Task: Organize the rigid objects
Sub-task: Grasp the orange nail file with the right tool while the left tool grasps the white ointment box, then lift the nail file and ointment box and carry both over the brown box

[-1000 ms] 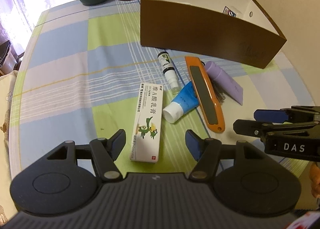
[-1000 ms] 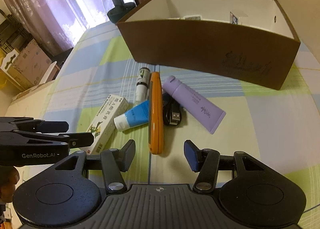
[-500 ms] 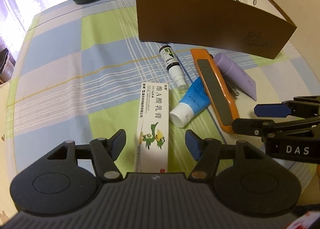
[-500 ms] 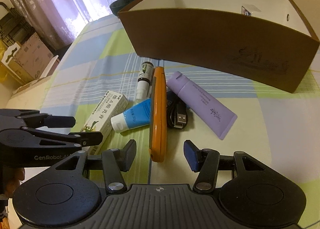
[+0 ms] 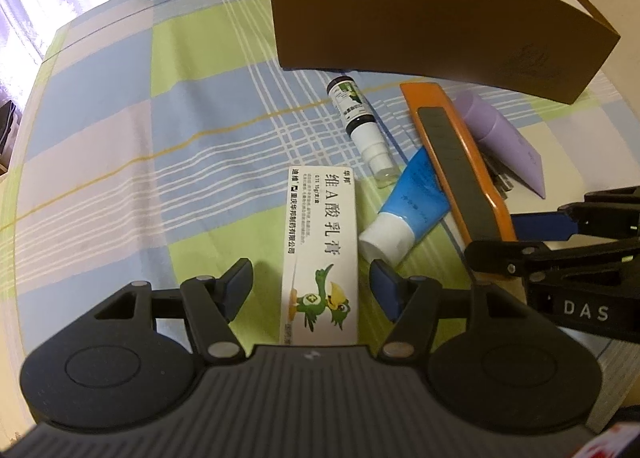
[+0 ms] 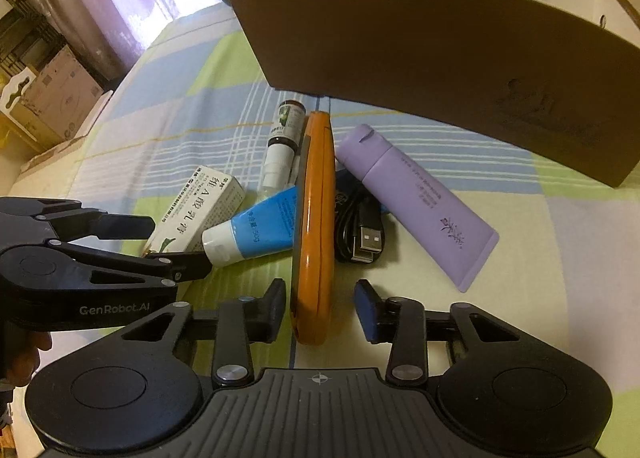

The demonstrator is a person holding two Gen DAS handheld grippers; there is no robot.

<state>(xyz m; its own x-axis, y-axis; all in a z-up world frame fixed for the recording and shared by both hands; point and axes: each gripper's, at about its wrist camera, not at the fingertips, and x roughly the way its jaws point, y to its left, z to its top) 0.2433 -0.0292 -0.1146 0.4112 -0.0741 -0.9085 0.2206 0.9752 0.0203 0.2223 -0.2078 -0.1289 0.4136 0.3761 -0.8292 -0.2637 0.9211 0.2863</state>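
Since the white carton [image 5: 320,254] lying flat on the tabletop [image 5: 160,138] looks light and crushable, the left gripper [image 5: 312,282], fingers apart astride its near end, should pinch its long sides gently; the right gripper [image 6: 320,306] has just been closing astride the stiff, smooth orange case [image 6: 314,226], not yet touching

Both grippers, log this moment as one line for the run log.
left gripper: open, straddling white medicine box | right gripper: open, jaws just closing around orange knife | brown box: behind
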